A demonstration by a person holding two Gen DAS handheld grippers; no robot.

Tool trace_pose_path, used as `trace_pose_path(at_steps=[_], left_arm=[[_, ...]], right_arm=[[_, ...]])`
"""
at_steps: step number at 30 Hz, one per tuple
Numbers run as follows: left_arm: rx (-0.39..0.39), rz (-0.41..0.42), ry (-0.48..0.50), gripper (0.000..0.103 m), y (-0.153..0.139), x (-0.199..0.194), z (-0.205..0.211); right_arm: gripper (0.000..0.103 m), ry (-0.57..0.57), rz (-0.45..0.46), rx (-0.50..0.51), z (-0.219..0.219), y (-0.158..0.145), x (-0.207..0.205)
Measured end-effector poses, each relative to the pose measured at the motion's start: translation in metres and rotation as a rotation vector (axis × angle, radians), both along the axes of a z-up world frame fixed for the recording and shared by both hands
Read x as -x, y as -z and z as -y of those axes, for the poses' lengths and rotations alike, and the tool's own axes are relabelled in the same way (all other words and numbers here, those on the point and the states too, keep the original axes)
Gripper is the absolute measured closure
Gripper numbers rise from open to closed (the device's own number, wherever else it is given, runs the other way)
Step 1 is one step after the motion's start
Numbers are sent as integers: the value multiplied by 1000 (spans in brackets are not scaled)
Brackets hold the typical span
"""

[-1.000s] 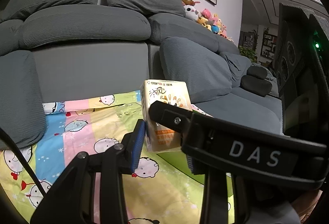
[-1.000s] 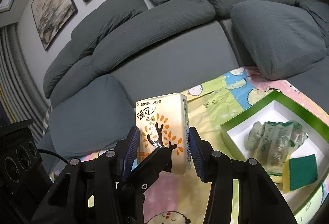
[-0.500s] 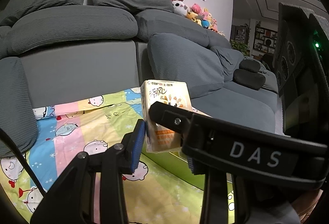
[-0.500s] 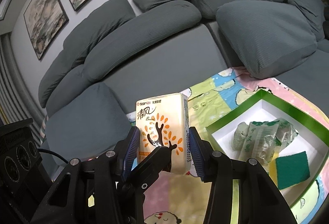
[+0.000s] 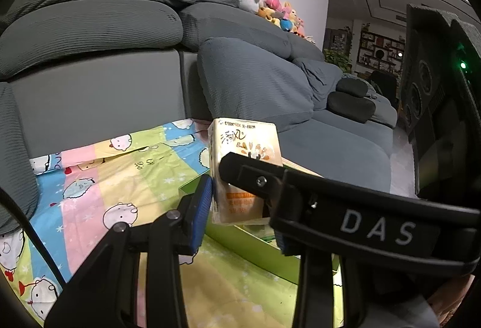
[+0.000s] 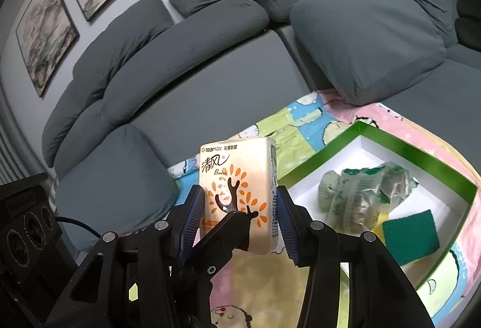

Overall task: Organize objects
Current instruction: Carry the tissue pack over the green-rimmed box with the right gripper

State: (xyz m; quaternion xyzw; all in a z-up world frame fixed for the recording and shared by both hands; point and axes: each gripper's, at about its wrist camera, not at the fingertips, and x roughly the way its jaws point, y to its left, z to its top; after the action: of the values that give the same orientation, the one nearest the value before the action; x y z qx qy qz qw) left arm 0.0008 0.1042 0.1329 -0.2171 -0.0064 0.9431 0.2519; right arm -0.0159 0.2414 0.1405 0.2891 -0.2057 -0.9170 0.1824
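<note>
- Left wrist view: the tissue pack (image 5: 245, 171) stands upright, long axis vertical, printed front angled toward the camera. The left gripper (image 5: 240, 198) pinches its narrow sides; the blue pad (image 5: 202, 207) is flat on the pack's left edge, and the other finger is hidden behind a black arm (image 5: 345, 213) marked "DAS". The pack is up off the cartoon blanket (image 5: 120, 177), over the edge of the green box (image 5: 255, 240).
- Right wrist view: same pack (image 6: 239, 192), still upright, front facing the camera. It reads "tearnax", "Breeze", plus Chinese characters, with an orange-leaf tree. The right gripper (image 6: 240, 219) squeezes both sides near the bottom. The box (image 6: 445, 174) to the right holds a green sponge (image 6: 410, 233) and plastic packets (image 6: 360, 195).
</note>
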Motion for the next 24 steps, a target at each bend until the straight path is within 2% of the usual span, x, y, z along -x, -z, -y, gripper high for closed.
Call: trace_pose_path(at_steps=[24], left_arm=[[14,56,126,68,8,14,-45]], right_arm=[[53,132,60,34,-50,14,3]])
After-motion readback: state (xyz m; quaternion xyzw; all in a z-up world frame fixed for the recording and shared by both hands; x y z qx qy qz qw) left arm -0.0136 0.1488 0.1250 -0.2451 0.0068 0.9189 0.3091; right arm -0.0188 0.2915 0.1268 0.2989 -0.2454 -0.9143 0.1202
